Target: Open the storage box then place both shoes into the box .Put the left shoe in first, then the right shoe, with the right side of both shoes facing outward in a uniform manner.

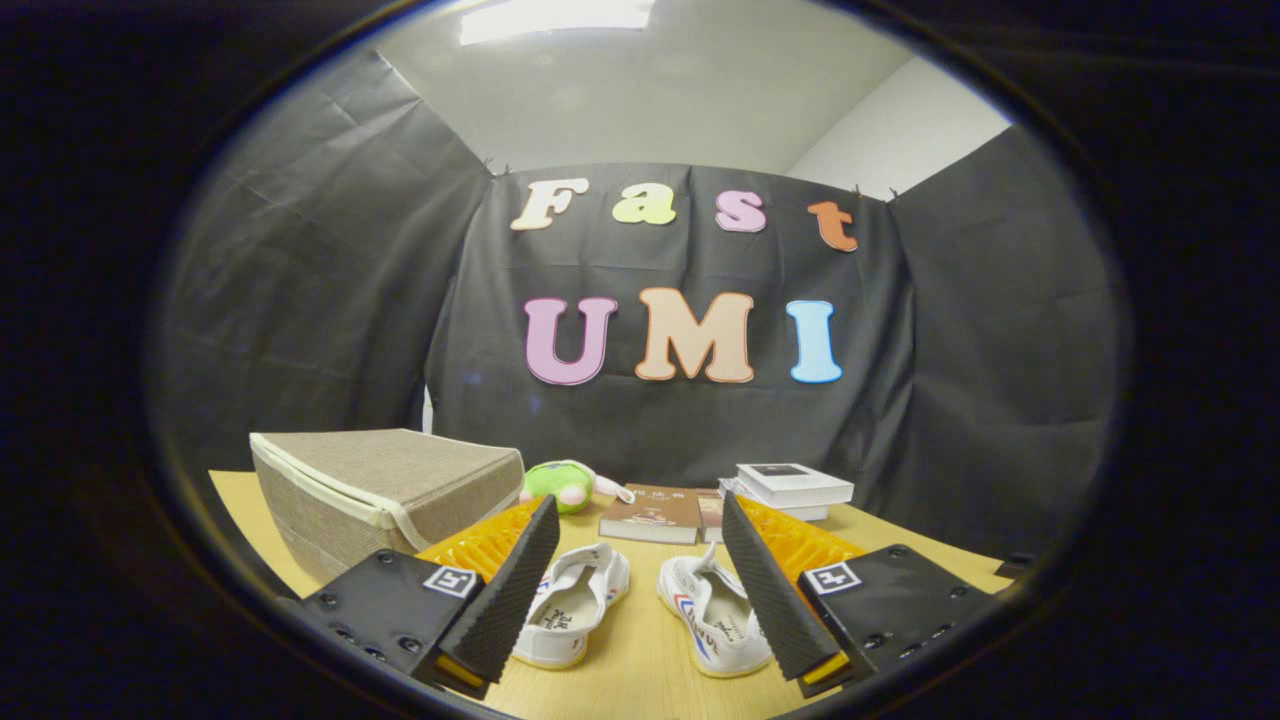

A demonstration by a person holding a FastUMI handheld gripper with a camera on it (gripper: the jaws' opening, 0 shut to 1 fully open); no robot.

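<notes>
Two white canvas shoes lie side by side on the wooden table, toes toward me: one shoe (572, 605) by the left finger, the other shoe (712, 618), with red and blue stripes on its side, by the right finger. A beige fabric storage box (385, 487) with its lid closed stands beyond the left finger, to the left of the shoes. My gripper (640, 600) is open, held above the table with both shoes showing between its fingers; nothing is held.
Past the shoes lie a brown book (652, 512) and a stack of white books (792, 488). A green plush toy (566, 484) rests beside the box. Bare table (640, 660) lies between the shoes and me.
</notes>
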